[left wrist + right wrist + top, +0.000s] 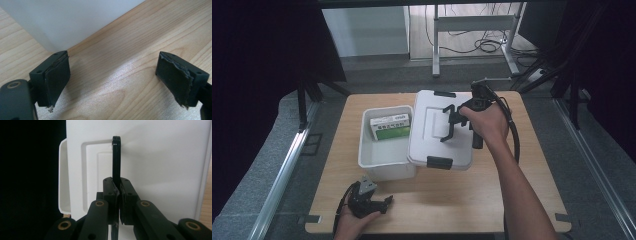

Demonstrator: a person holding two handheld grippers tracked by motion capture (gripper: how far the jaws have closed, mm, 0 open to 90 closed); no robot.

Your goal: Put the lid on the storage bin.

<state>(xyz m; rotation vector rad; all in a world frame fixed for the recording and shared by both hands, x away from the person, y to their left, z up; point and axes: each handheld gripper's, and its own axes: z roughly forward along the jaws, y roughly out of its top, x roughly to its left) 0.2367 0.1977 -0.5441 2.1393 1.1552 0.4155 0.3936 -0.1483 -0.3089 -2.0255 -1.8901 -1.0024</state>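
A white plastic bin stands on the wooden table, with a green and white box lying inside it. My right gripper is shut on the black handle of the white lid, which hangs tilted over the bin's right side. In the right gripper view the pads of the right gripper pinch the handle against the lid's top face. My left gripper rests near the table's front edge. Its jaws stand wide apart around bare wood, with the bin's wall just ahead.
The lid has black latches at its far end and near end. The wooden table shows bare wood to the right and front of the bin. A desk frame and cables lie on the floor beyond.
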